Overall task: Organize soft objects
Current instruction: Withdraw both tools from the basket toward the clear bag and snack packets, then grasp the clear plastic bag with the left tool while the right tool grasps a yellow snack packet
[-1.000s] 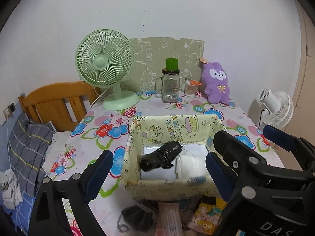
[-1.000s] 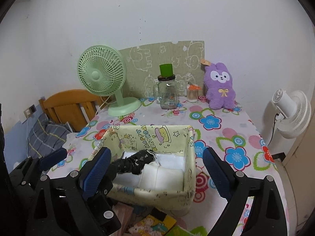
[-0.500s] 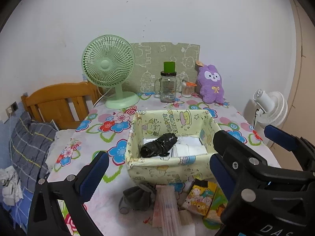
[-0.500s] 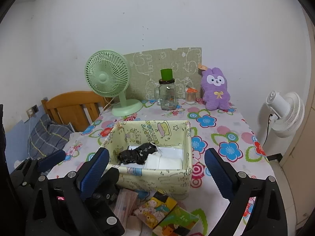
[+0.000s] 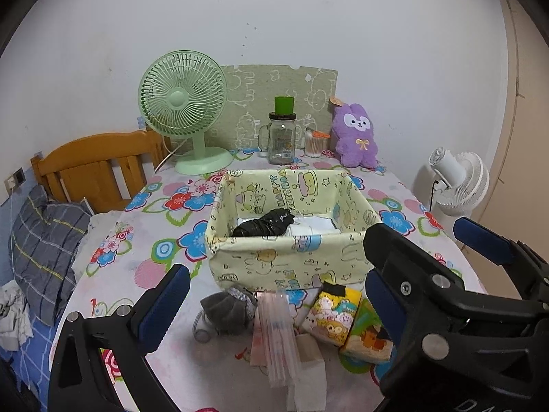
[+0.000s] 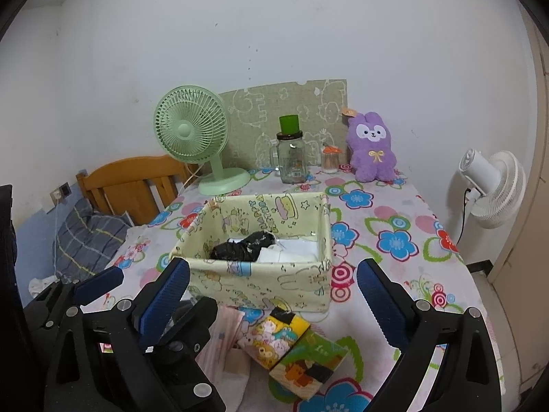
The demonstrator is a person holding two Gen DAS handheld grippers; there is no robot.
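A yellow fabric basket (image 5: 291, 261) (image 6: 260, 281) sits mid-table and holds a black crumpled bag (image 5: 264, 226) (image 6: 245, 247) on white folded items (image 5: 315, 226) (image 6: 295, 249). In front of it lie a grey pouch (image 5: 228, 310), a pink striped packet (image 5: 276, 333), cartoon tissue packs (image 5: 334, 314) (image 6: 271, 338) and a green pack (image 6: 308, 364). My left gripper (image 5: 274, 304) is open and empty, held over these loose items. My right gripper (image 6: 272, 290) is open and empty, in front of the basket.
At the table's back stand a green fan (image 5: 185, 113), a glass jar with a green lid (image 5: 282, 137), a purple plush rabbit (image 5: 355, 137) and a swab jar (image 5: 314, 142). A wooden headboard (image 5: 99, 168) and bedding are left; a white fan (image 5: 458, 183) is right.
Both grippers have pulled back from the basket toward the table's near edge, still open. The loose items in front of the basket have come into view. The black bag stays in the basket.
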